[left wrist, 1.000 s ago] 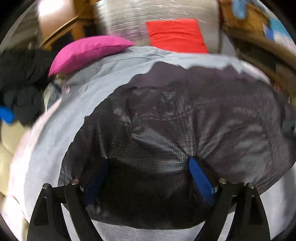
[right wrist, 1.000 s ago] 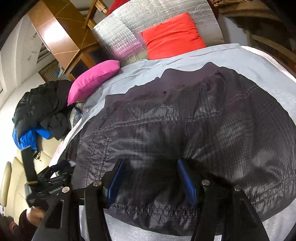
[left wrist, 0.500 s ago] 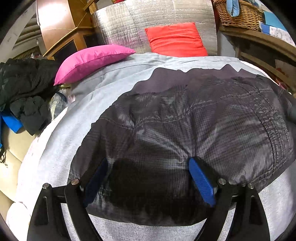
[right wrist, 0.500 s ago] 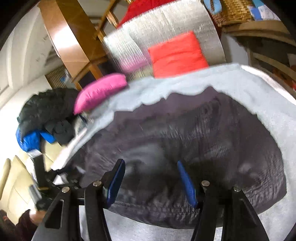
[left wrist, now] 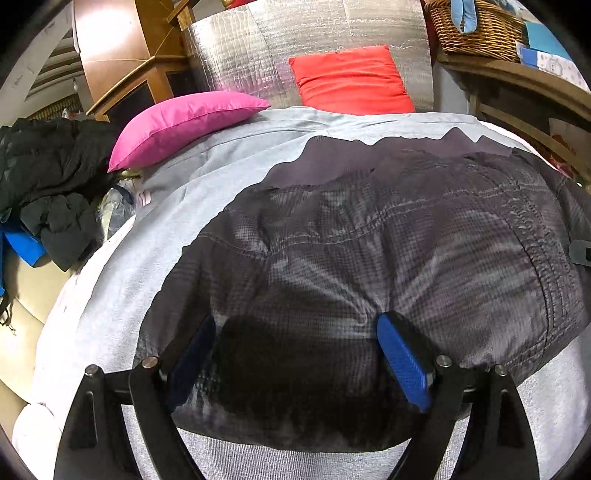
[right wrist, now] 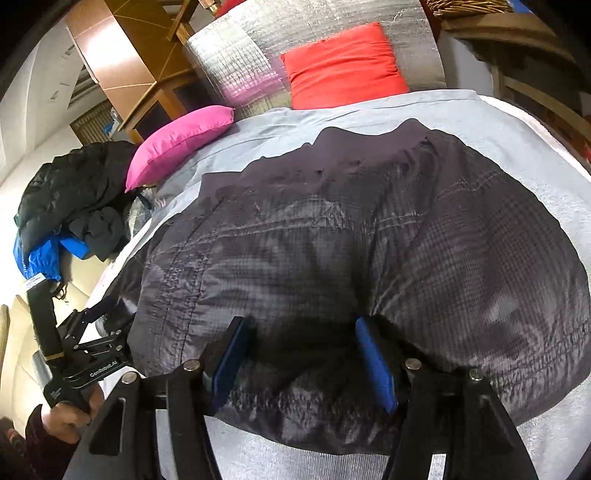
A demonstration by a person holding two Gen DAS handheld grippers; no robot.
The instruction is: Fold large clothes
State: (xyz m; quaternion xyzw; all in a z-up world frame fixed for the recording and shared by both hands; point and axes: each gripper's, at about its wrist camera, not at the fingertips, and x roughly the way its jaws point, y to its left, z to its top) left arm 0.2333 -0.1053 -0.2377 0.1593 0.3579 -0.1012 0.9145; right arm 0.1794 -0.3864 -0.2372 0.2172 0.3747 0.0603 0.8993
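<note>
A large dark grey checked jacket [left wrist: 369, 258] lies spread on the grey bed sheet [left wrist: 166, 229]; it also fills the right wrist view [right wrist: 332, 258]. My left gripper [left wrist: 295, 350] has its blue-padded fingers spread wide, pressed down on the jacket's near edge with fabric bulging between them. My right gripper [right wrist: 299, 350] stands the same way, open, on the jacket's near hem further right. The left gripper's body and the hand holding it show at the lower left of the right wrist view [right wrist: 74, 354].
A pink pillow [left wrist: 184, 122] and a red pillow [left wrist: 351, 81] lie at the bed's head against a silver panel [left wrist: 295, 44]. A black and blue jacket heap [left wrist: 48, 192] lies left. A wicker basket [left wrist: 476, 29] sits on a wooden shelf, right.
Both grippers stay open on the jacket's near edge. The views have steadied after some shake; the jacket lies slightly flatter on the bed.
</note>
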